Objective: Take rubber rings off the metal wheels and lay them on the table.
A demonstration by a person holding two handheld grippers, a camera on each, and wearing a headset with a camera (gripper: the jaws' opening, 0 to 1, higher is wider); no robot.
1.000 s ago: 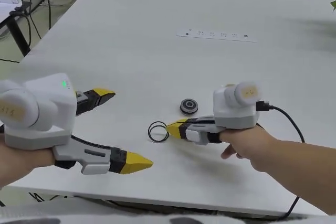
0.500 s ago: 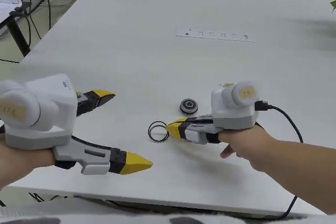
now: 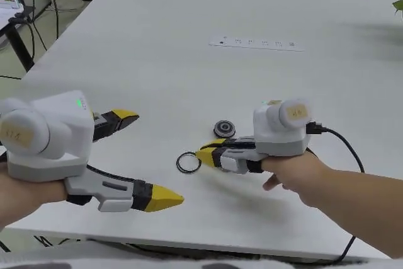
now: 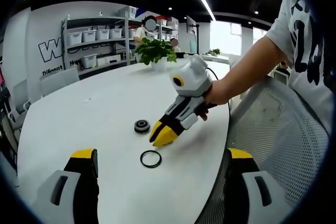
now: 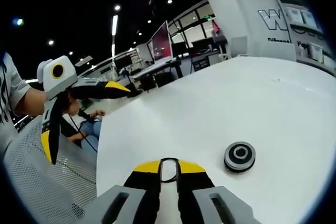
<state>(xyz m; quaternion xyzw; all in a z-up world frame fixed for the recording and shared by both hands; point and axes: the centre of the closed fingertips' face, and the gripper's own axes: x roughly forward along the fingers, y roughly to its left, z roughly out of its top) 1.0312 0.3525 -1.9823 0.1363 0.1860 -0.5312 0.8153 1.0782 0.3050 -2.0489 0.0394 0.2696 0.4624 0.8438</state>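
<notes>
A thin black rubber ring (image 3: 187, 162) lies flat on the white table (image 3: 189, 67). My right gripper (image 3: 200, 154) is shut, its yellow tips right at the ring's right edge. In the right gripper view the ring (image 5: 169, 160) shows just past the closed tips (image 5: 169, 170). A small metal wheel (image 3: 223, 128) with a dark rim rests just behind the right gripper, apart from it. My left gripper (image 3: 148, 157) hovers wide open at the near left with nothing between its fingers. From the left gripper view (image 4: 161, 154) I see the ring (image 4: 150, 159), the wheel (image 4: 142, 126) and the right gripper (image 4: 163, 136).
A white power strip (image 3: 255, 43) lies far back on the table. A black cable (image 3: 352, 149) trails from the right gripper towards the table's near edge (image 3: 252, 240). A mesh chair (image 4: 273, 124) stands beside the table, and a potted plant (image 4: 154, 51) sits at its far side.
My right gripper's tips have crept a little left onto the ring's edge. The ring has shifted slightly. The left gripper has held still.
</notes>
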